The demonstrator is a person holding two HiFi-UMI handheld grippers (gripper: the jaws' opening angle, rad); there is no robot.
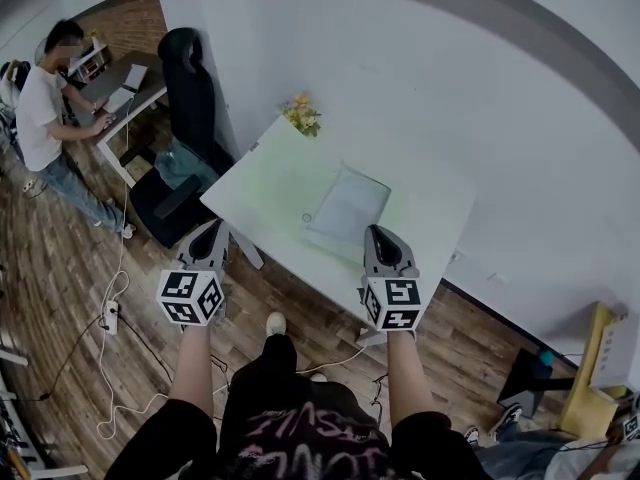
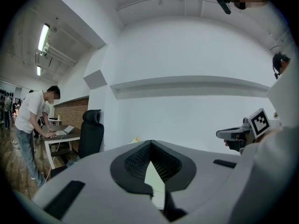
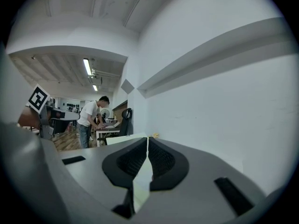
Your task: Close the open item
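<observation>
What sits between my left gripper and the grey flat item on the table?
Head view: mostly bare white table, plus one small round object beside the grey flat item; the left gripper holds nothing.

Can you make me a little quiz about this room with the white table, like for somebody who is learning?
1. True or false: the left gripper is touching the flat grey item on the white table.
2. What stands at the table's far corner? A) yellow flowers B) a red cup C) a lamp
3. Fill in: the chair beside the table is coloured ____.

Key: 1 false; 2 A; 3 black.
</observation>
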